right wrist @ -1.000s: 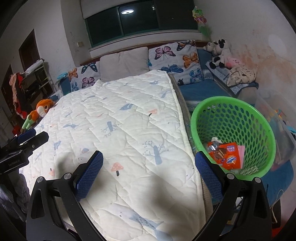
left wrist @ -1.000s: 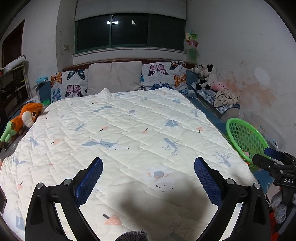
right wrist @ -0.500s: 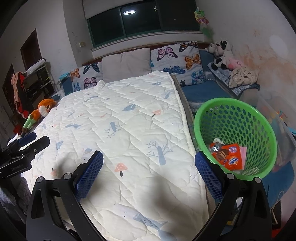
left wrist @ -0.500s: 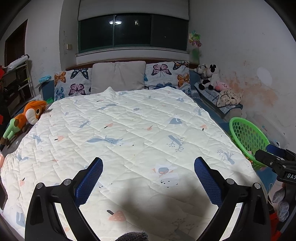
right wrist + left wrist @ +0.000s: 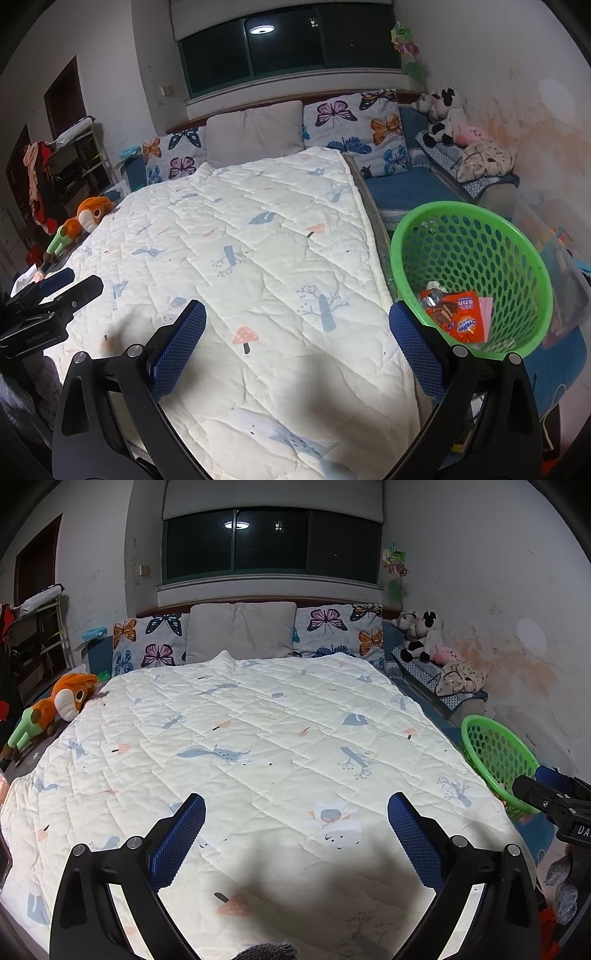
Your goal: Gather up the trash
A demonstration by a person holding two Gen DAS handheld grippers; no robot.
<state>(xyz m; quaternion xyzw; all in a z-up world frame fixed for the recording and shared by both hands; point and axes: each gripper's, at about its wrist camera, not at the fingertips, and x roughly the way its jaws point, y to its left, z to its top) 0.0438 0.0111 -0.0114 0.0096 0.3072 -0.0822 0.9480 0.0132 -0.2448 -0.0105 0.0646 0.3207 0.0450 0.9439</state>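
The white quilted bedspread (image 5: 280, 738) lies bare; beside its right edge stands a green perforated plastic basket (image 5: 517, 236).

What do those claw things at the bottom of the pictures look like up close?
Each hand-held gripper, left and right, is a black plastic fork with two fingers faced in blue, dimpled rubber pads. Small silver screw heads dot the black arms. Seen from the side, the body carries a white-lettered label, only partly readable. No cables or sleeves show.
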